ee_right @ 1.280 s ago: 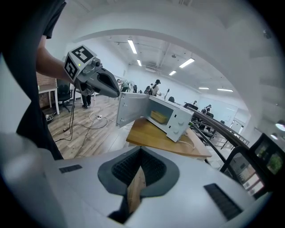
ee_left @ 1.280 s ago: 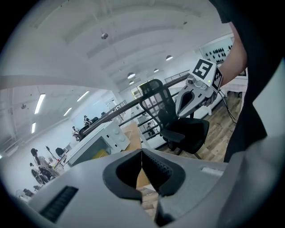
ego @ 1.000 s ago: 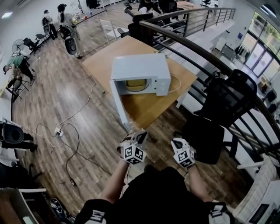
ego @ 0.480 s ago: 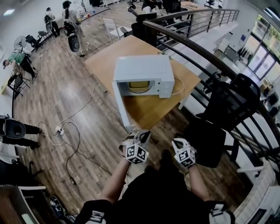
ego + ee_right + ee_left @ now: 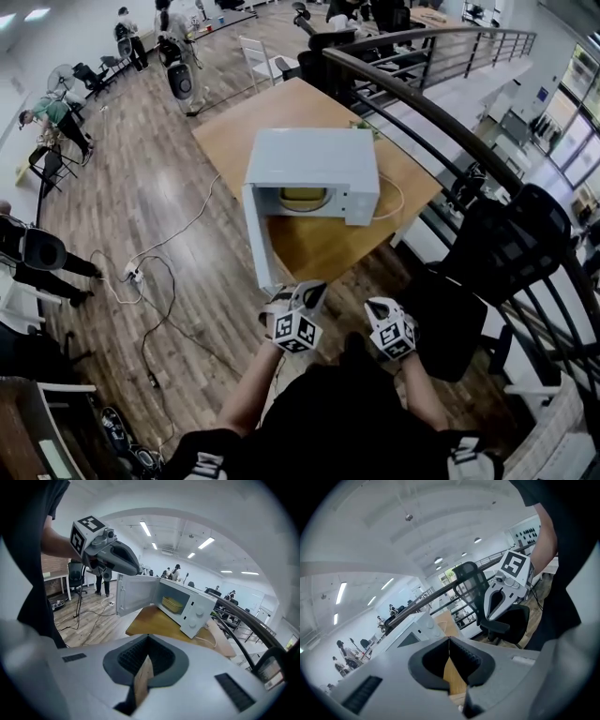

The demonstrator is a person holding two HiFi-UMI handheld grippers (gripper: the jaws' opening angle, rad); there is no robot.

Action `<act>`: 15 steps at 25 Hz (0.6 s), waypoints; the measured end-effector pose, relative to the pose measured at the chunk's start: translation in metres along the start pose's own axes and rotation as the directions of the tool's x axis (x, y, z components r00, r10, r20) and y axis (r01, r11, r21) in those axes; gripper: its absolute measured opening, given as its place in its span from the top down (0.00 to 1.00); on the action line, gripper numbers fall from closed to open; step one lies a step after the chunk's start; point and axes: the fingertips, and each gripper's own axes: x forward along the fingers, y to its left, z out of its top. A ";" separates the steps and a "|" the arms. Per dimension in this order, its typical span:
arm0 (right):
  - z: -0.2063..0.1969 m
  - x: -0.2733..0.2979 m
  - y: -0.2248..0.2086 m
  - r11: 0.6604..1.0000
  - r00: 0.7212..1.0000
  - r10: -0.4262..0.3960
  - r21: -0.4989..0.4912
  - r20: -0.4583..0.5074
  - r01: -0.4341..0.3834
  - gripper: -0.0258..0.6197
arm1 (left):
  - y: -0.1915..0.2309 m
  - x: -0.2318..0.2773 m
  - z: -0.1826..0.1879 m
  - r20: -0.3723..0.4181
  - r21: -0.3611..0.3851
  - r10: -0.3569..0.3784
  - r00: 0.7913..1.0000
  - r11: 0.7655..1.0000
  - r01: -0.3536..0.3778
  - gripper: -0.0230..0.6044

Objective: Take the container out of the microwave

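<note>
Head view: a white box-shaped microwave oven [image 5: 314,164] stands at the centre of the frame on a light wooden table [image 5: 319,248], with its door [image 5: 256,239] swung wide toward the lower left. The shallow yellow container [image 5: 302,198] sits inside the open cavity, well apart from both tools. Below centre, the left gripper [image 5: 305,294] and the right gripper [image 5: 379,307] are held side by side off the table's near edge, over the wood-plank floor [image 5: 178,234]. In the left gripper view the jaws meet at their tips with nothing between them. The right gripper view likewise shows its jaws closed and empty, with the container in the oven at upper centre. A black mesh office chair [image 5: 506,248] stands at the right.
</note>
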 end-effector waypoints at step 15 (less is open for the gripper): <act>-0.014 0.023 -0.097 0.990 0.992 0.123 -0.067 0.030 -0.121 0.96 | 0.035 0.068 0.030 -0.100 -0.053 0.110 0.989 0.992 -0.116 0.96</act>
